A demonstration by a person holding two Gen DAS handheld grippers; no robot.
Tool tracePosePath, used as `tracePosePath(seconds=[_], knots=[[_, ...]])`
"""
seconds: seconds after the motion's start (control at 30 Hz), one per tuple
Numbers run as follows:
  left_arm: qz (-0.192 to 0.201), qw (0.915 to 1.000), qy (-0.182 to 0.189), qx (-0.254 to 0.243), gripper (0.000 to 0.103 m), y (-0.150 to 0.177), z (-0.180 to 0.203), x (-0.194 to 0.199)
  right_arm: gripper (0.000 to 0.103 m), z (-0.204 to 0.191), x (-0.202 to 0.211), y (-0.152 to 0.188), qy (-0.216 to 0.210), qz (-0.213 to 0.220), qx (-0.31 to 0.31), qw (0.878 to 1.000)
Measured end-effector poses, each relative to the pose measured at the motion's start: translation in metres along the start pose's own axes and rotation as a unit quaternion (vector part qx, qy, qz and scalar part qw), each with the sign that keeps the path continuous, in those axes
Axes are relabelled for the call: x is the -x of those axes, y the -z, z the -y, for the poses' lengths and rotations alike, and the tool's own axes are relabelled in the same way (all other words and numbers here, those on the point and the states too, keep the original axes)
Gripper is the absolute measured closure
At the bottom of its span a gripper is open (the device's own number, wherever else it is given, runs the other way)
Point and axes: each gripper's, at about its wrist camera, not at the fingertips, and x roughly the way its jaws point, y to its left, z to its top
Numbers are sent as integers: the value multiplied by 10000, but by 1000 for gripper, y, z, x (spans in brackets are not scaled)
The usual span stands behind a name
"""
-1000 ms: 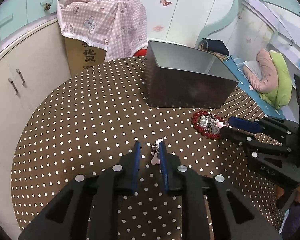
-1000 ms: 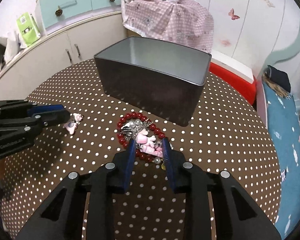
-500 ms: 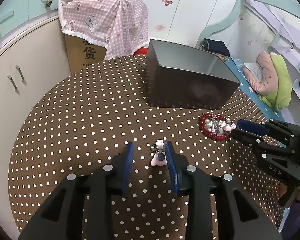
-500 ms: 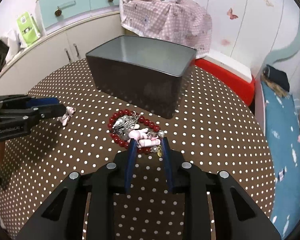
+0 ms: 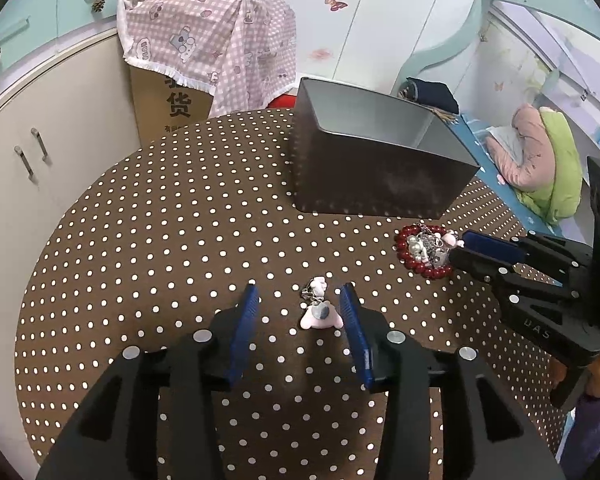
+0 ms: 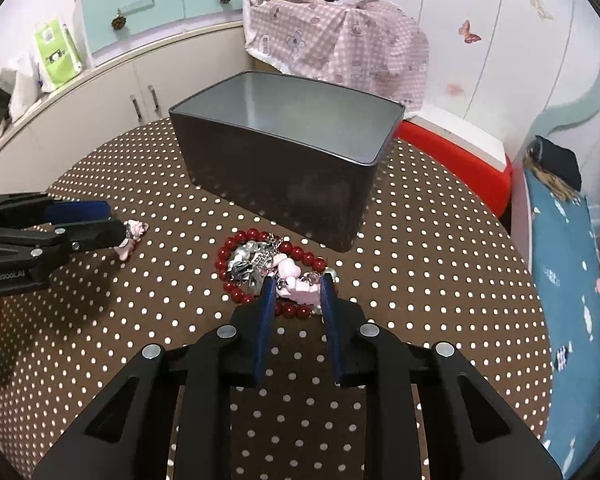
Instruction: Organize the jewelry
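Left gripper (image 5: 296,300) fingers spread around a pink charm (image 5: 320,312) before the tin box (image 5: 376,168), right gripper (image 6: 298,286) fingers open astride the red bead bracelet (image 6: 260,268) beside the box, dotted tabletop (image 5: 160,240)

— What differs on the left?
— The left gripper (image 5: 299,298) now stands wider, the pink charm (image 5: 320,312) between its fingers.
— And the right?
— The right gripper (image 6: 297,289) gapes slightly wider at the jewelry pile (image 6: 268,268).
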Motion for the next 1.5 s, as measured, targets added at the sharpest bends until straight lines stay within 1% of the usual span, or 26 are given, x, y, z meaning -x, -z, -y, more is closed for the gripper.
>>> tracePosePath(seconds=[0.1,0.2,0.23,0.27,0.3,0.43,0.6,0.8,0.83,0.87,0.9,0.93,0.97,1.07,1.2,1.3,1.4,1.5], knots=[[-14,10000,3,36,63,1,-2,0,82,3,1,0,-80,40,-100,9999],[5,10000,10,15,62,3,-3,3,82,4,9,-1,-63,154,-119,9998],[23,10000,-2,3,61,4,-3,5,82,5,12,-1,-99,181,-150,9997],[49,10000,-10,-10,56,5,-3,6,82,6,16,-2,-107,233,-167,9995],[76,10000,-19,-30,54,6,-3,8,82,8,20,-2,-84,288,-185,9994],[118,9999,-74,-78,54,13,-5,10,82,13,40,-8,-266,484,-394,9977],[78,9998,-158,-65,54,15,-6,5,82,16,57,-13,-288,708,-446,9961],[91,9995,-46,-310,55,10,11,2,82,19,61,-18,-317,742,-515,9954],[66,9992,-75,-400,55,8,16,-2,82,20,60,-19,-320,747,-522,9953],[9,9988,-175,-461,65,7,19,-6,82,20,60,-20,-329,751,-522,9953],[-66,9985,-243,-496,74,6,21,-11,82,19,60,-21,-323,767,-523,9952],[-33,9980,-316,-546,79,6,24,-13,82,19,61,-23,-319,782,-530,9950],[-57,9979,-313,-562,84,5,25,-14,82,20,61,-24,-328,796,-555,9947],[-19,9982,-313,-519,89,2,25,-15,82,22,61,-30,-330,827,-563,9944],[43,9988,-223,-431,90,-4,18,-11,82,21,61,-39,-328,880,-502,9943],[235,9987,-78,-440,90,-16,18,3,82,21,63,-48,-313,953,-454,9939],[511,9975,211,-450,90,-38,21,23,82,21,64,-56,-302,998,-439,9936],[677,9955,489,-437,90,-60,24,34,82,23,61,-68,-284,1029,-445,9933]])
